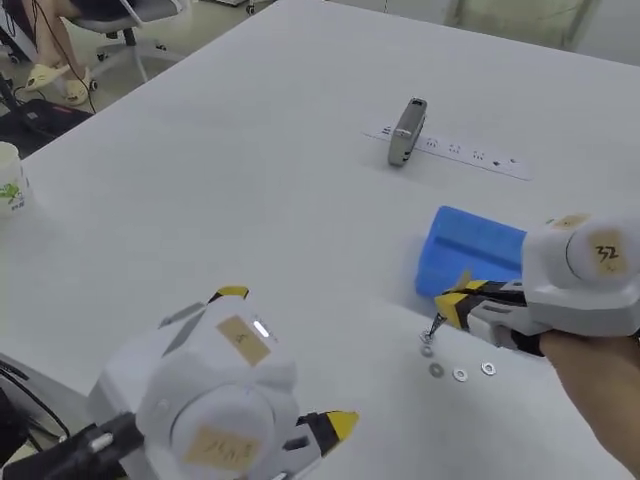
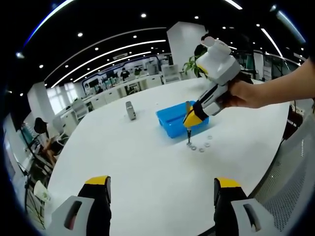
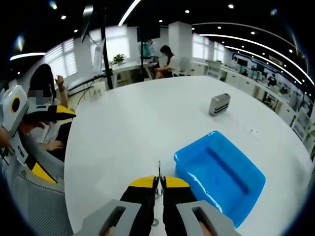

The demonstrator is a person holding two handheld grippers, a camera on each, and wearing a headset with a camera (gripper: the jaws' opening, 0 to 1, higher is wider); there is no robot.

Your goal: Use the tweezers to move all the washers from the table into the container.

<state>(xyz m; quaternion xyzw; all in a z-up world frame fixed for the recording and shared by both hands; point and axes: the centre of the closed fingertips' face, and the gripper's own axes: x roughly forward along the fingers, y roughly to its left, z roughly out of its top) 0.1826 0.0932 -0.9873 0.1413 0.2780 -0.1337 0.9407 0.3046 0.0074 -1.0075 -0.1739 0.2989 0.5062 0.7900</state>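
Progress looks nil; nearest, the left gripper (image 2: 162,189) hangs with jaws spread wide, holding nothing, the table (image 1: 250,200) edge close by it; four washers (image 1: 460,375) lie loose; the right gripper (image 1: 455,300) is clamped on the tweezers (image 1: 436,325), tips down beside one; just beyond, the blue container (image 1: 428,262) appears empty; bare tabletop spreads left; power strip (image 1: 460,152) well apart behind

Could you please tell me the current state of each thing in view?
left gripper: open, holding nothing.
right gripper: shut on the tweezers.
tweezers: gripped, tips down at the washers.
washers: lying loose on the table beside the container.
container: upright, looks empty.
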